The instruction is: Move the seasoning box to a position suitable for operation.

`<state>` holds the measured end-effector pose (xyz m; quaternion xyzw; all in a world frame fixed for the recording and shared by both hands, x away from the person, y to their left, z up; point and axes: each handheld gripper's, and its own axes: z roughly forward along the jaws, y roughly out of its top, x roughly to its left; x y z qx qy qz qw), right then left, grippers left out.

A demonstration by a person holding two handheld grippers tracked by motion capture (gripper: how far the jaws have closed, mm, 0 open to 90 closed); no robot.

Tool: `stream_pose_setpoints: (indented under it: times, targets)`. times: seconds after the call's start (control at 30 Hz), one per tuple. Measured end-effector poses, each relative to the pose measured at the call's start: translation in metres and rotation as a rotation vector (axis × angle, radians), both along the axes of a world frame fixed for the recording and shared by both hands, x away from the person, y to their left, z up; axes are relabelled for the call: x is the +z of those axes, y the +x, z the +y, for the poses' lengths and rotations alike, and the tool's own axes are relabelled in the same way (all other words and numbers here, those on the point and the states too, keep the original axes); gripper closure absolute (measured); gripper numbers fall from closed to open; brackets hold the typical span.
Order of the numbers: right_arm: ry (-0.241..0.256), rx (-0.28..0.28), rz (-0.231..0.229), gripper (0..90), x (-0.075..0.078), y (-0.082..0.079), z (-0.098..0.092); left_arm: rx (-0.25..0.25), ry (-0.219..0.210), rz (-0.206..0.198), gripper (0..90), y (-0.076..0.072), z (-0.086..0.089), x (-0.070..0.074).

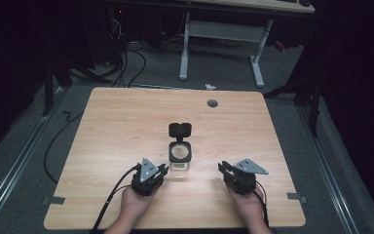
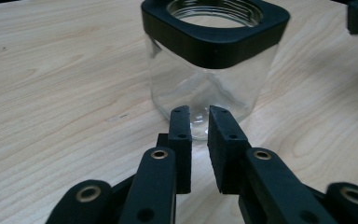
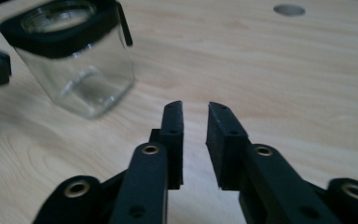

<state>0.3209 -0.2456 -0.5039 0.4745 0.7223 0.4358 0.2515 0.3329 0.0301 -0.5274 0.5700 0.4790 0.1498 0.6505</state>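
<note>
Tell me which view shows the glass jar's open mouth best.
The high view: it looks down into the glass jar, showing the whole round opening. The left gripper view crops the mouth at the top edge; the right gripper view shows it obliquely and blurred.

1. The desk (image 1: 126, 122) had a light wood-grain top with rounded corners and a small grey round cap (image 1: 212, 103) near its far edge.
2. Grey carpet (image 1: 24, 146) covered the floor around it.
3. Beyond the desk stood a second table (image 1: 253, 5) on white legs (image 1: 184, 53), its top pale wood.
4. Black cables (image 1: 131, 63) lay tangled on the floor at the far left, and another cable (image 1: 53, 141) curved along the desk's left side.
5. Metal rails (image 1: 14, 165) ran along the floor on both sides.
6. The room's edges were dark, with light falling mainly on the desk.
</note>
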Motion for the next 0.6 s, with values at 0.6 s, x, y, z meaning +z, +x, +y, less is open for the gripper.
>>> stream_pose_setpoints:
  times: [0.6]
  targets:
    - [0.095,0.034,-0.128,90.0,0.052,0.061,0.049,-0.031,0.034,0.015,88.1,0.001,-0.021,-0.006]
